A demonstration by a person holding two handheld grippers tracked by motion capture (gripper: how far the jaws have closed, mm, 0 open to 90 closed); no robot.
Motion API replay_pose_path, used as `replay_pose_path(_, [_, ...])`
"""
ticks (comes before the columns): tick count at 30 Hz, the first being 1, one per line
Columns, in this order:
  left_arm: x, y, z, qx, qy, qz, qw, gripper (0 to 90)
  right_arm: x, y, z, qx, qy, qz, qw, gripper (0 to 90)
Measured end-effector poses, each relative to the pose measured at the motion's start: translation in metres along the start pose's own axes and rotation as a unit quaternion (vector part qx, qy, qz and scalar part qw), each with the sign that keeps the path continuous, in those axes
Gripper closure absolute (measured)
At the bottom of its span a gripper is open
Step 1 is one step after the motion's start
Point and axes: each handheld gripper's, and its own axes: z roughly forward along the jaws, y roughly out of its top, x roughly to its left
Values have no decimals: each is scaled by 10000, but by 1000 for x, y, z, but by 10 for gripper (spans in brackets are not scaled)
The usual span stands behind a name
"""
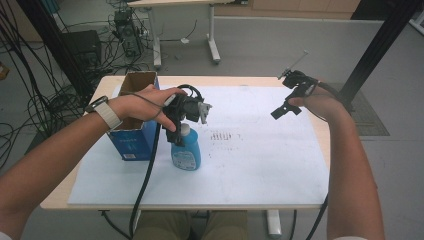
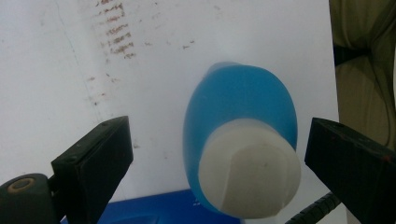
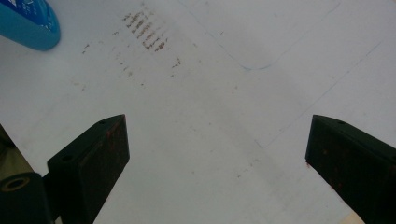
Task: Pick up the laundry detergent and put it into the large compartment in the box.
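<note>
Grey floor with tangled cables and a second desk lies beyond the wooden worktop [image 1: 60, 197], most of which is covered by a white sheet [image 1: 260, 165] marked with faint brown smudges [image 1: 221, 136].

At the sheet's left edge stands an open blue cardboard box [image 1: 134, 142], its flaps up. Just beside it, on its right, a blue bottle [image 1: 186, 152] with a white cap [image 2: 247, 175] stands upright on the sheet.

From the left, a forearm wearing a wrist band reaches over the box, and the left tongs [image 1: 186, 131] hang directly above the bottle. In the left gripper view their jaws are spread wide on either side of the cap, with clear gaps on both sides, gripping nothing.

Right tongs [image 1: 286, 109] are held above the sheet's far right part, well apart from the bottle. In the right gripper view their jaws also gape wide over bare sheet, empty, with a corner of the bottle at the upper left.
</note>
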Motion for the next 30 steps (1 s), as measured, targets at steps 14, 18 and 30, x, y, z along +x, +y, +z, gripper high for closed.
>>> replay_pose_path(14, [-3,4,14,88,-9,66,9999,81,1,-2,1,-15,14,10,10000,62])
replay_pose_path(18, [-3,5,17,89,-7,85,9999,82,1,-4,3,-13,28,33,10000,61])
replay_pose_path(30, [-5,10,27,192,4,120,9997,92,1,-7,5,-32,27,29,10000,62])
